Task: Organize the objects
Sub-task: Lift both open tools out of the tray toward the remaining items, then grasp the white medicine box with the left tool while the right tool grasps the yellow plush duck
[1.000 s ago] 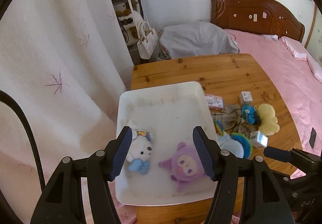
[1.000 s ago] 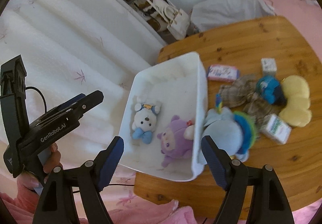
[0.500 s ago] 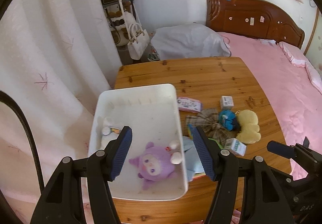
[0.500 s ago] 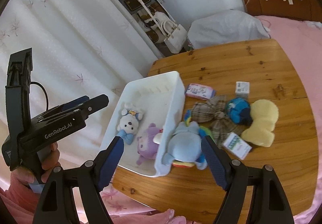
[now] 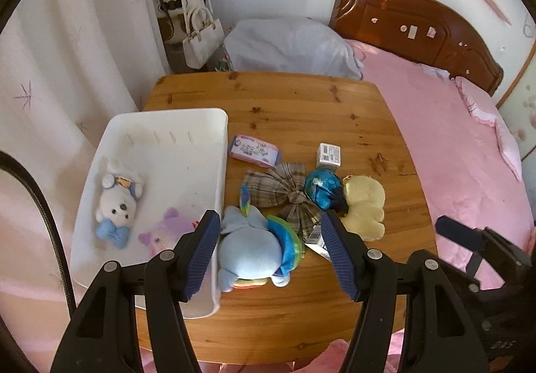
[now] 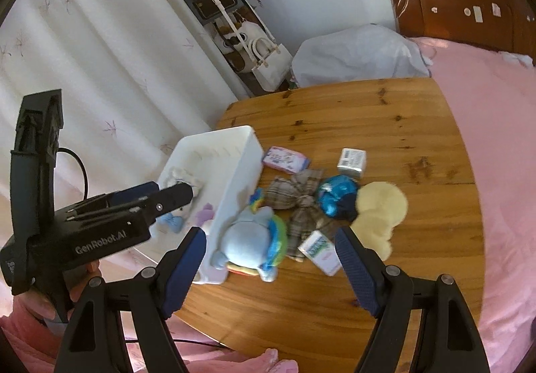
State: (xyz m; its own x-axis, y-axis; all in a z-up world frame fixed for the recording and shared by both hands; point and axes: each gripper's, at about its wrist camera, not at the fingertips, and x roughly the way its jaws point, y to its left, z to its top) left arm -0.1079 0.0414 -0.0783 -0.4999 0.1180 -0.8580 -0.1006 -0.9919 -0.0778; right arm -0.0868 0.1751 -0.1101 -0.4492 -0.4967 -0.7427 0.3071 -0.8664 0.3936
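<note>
Roughly a quarter done, judging by the layout: two plush toys already inside the white bin [image 5: 147, 152] at the left edge of the wooden table [image 5: 301, 105], namely a white bear with a blue bow [image 5: 117, 202] and a purple doll [image 5: 164, 234] at the near end. Left outside, clustered at mid-table just right of the bin: a light-blue plush with rainbow trim [image 5: 249, 247] lying against the bin's right wall, a plaid fabric bow [image 5: 284, 192], a shiny blue ball-like toy [image 5: 323, 187], a pale-yellow plush [image 5: 365, 205], a pink wipes packet [image 5: 253, 150] near the bin's far corner, a small silver box [image 5: 330, 155] further in, and a white-and-green carton [image 6: 318, 250] toward the near edge, partly tucked under the bow. Left gripper [image 5: 271, 250] empty, jaws moderately apart, hovering with the blue plush framed between the pads and no contact visible. Right gripper [image 6: 269, 259] empty too, jaws wide, poised above the blue plush and the carton. Probably next in line: the blue plush, closest to both tools. In the way: the bin's tall right wall pressed against that plush, so little room for a pad on that side; bow, ball and yellow plush touching or overlapping one another, liable to drag along together. Beyond the table: a pink bed [image 5: 452, 145] with a dark wooden headboard, a grey covered bundle [image 5: 288, 45], a white handbag [image 5: 201, 41] on a rack, pale curtains [image 5: 67, 55] at left.
</note>
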